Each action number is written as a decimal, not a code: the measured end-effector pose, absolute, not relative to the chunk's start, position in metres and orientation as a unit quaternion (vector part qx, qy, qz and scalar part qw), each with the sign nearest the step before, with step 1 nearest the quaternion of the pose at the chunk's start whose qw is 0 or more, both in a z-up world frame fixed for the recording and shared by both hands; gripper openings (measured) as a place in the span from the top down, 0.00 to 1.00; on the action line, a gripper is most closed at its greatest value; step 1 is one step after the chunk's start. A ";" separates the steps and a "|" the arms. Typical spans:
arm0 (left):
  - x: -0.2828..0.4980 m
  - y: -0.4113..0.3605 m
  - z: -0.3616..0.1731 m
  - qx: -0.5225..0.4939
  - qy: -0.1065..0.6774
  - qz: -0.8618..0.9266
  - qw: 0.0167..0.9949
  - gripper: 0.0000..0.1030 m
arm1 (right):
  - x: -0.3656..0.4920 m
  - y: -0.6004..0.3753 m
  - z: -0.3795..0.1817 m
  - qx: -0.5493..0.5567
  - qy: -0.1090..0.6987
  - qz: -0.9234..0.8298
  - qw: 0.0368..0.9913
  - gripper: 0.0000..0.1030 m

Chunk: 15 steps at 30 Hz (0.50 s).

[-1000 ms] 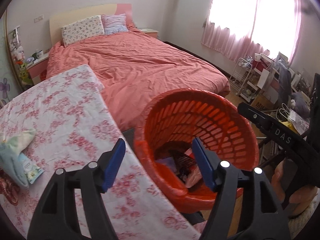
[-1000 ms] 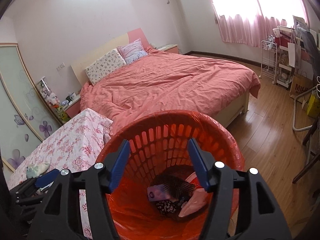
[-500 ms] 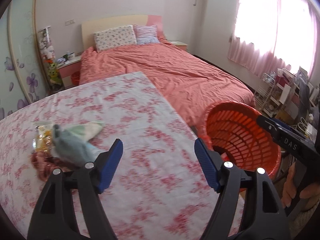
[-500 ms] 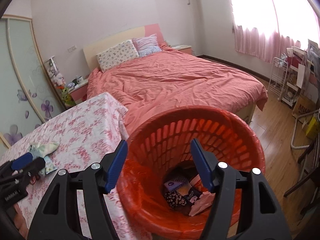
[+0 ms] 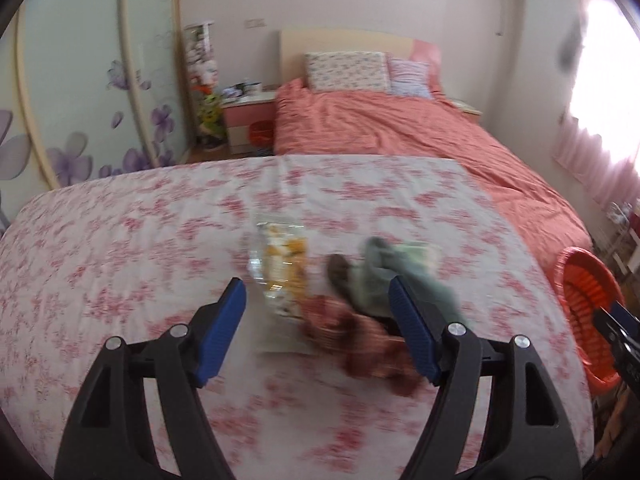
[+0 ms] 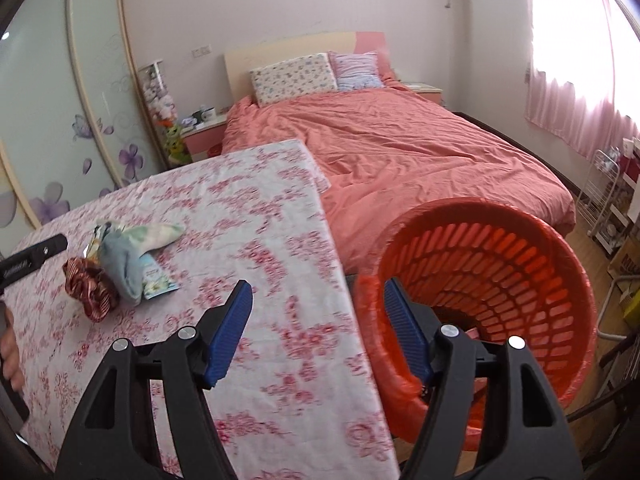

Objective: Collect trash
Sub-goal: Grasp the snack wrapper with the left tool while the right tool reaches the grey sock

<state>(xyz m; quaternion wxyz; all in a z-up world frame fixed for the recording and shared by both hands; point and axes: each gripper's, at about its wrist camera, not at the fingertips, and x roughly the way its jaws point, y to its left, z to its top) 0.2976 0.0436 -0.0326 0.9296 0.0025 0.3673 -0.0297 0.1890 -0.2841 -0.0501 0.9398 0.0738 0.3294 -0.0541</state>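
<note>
A heap of trash lies on the floral-cloth table (image 5: pixel 120 248): a clear yellow snack wrapper (image 5: pixel 280 268), a grey-green cloth (image 5: pixel 384 276) and a red striped scrunchie (image 5: pixel 360 344). My left gripper (image 5: pixel 320 332) is open and empty, just above and in front of the heap. In the right wrist view the heap shows at the left, with the scrunchie (image 6: pixel 90 288) and the cloth (image 6: pixel 128 256). My right gripper (image 6: pixel 316 336) is open and empty over the table edge beside the orange basket (image 6: pixel 520 256), which holds some trash.
A bed with a coral cover (image 6: pixel 400 148) lies behind the table. A pink nightstand (image 5: pixel 248 120) stands by the headboard. A white wire rack (image 6: pixel 608 200) and boxes stand at the right on the wooden floor. The basket also shows at the left wrist view's right edge (image 5: pixel 588 296).
My left gripper has swung left from over the basket to the heap on the table. My right gripper has moved left from over the basket to the table edge.
</note>
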 end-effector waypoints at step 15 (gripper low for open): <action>0.384 0.072 -0.095 -0.039 0.457 -0.028 0.888 0.60 | 0.217 -0.235 -0.068 0.058 0.357 -0.010 0.932 0.33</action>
